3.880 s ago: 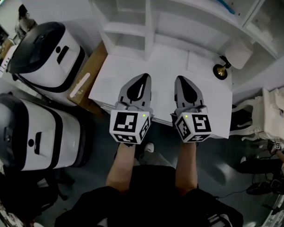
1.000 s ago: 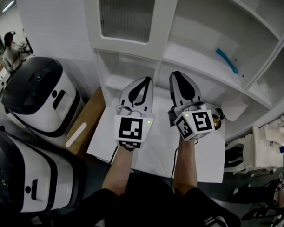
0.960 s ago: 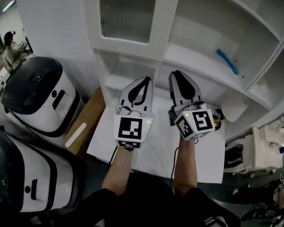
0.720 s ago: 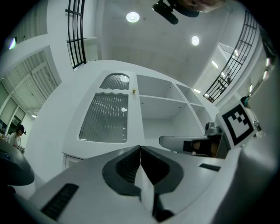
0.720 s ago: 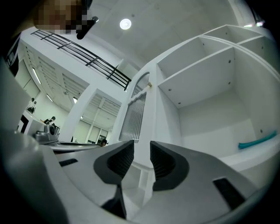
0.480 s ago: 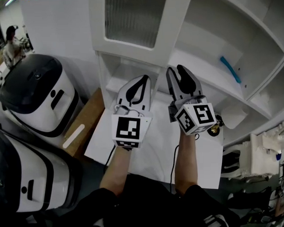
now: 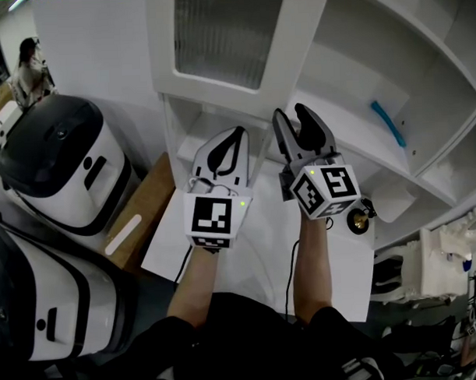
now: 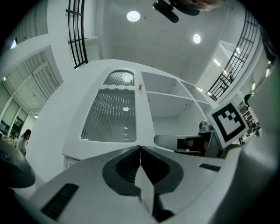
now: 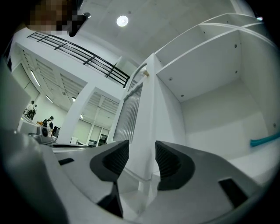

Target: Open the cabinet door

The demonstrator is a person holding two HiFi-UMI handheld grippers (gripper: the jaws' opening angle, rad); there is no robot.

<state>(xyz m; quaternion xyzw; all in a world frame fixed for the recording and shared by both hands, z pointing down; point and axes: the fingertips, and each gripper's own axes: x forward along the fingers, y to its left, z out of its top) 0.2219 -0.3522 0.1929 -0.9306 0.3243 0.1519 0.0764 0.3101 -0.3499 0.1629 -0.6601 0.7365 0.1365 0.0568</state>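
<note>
The white cabinet door (image 7: 221, 39) with its ribbed glass pane hangs above both grippers; it also fills the left gripper view (image 8: 111, 114). My left gripper (image 7: 234, 136) is below the door's lower edge, its jaws pressed together on nothing (image 8: 140, 148). My right gripper (image 7: 291, 113) is just under the door's lower right corner. Its jaws have just been opening and now stand wide apart (image 9: 141, 146). The door's free edge (image 9: 148, 118) lines up with the gap ahead, and the pads do not press on it.
Open white shelves (image 7: 390, 79) lie right of the door, with a blue strip (image 7: 388, 124) on one. A brass knob (image 7: 357, 221) sits by the right wrist. Two white-and-black machines (image 7: 62, 164) and a cardboard box (image 7: 141, 216) stand at the left. A person (image 7: 31, 72) is far left.
The right gripper's jaws have gone from shut to wide open. Both grippers have moved up and forward toward the door's lower edge. The left jaws stay shut.
</note>
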